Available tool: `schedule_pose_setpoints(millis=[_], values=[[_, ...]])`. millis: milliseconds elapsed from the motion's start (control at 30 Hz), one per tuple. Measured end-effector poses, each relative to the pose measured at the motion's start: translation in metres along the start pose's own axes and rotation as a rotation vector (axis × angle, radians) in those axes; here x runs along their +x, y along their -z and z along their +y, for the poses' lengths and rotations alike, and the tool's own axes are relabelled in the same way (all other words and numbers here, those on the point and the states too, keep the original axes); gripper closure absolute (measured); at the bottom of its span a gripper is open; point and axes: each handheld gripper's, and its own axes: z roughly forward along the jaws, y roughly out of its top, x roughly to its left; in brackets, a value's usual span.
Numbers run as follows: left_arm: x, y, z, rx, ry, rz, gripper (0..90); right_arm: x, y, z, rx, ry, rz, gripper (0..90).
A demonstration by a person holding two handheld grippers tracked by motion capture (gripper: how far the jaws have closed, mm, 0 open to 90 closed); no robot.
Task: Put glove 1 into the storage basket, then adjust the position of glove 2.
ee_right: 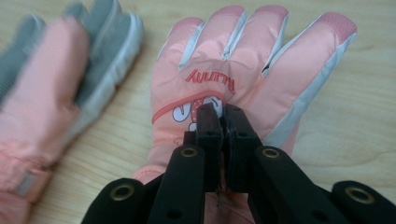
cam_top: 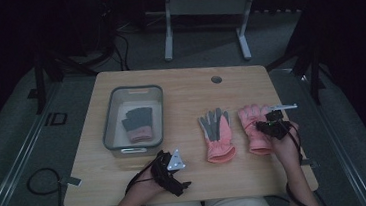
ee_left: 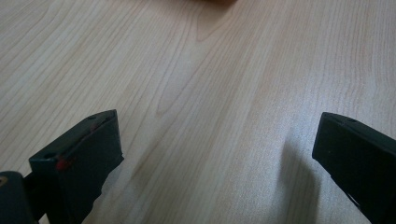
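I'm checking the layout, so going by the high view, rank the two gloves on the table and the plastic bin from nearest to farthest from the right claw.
1. Pink glove, far right, under the right claw.
2. Pink-and-grey glove, just left of it.
3. Plastic bin, far left, with a dark glove inside.

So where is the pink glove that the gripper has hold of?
In the high view the pink glove lies at the table's right, beside the grey-palmed glove, pinched by the right gripper.
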Motion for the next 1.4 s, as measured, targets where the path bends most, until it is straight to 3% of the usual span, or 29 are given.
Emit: schedule_pose_setpoints(millis=[333,600,1100,1200,1333,1400], values=[[0.0,0.0,0.0,0.001,-0.005,0.003,1.1,0.016,0.044,0.028,-0.121,-0.027,0.006,86.6],[-0.001,0.0,0.0,0.002,-0.009,0.005,1.1,0.041,0.065,0.049,-0.178,-0.008,0.019,86.6],[-0.002,0.0,0.0,-0.014,-0.008,0.003,1.0,0.09,0.075,0.06,-0.207,0.002,0.058,86.6],[-0.002,0.0,0.0,-0.01,-0.012,0.004,1.1,0.098,0.075,0.06,-0.21,0.016,0.046,86.6],[-0.002,0.0,0.001,-0.01,-0.014,0.004,1.1,0.118,0.069,0.058,-0.205,0.036,0.066,86.5],[-0.002,0.0,0.001,-0.01,-0.014,0.004,1.1,0.118,0.069,0.058,-0.205,0.036,0.066,86.5]])
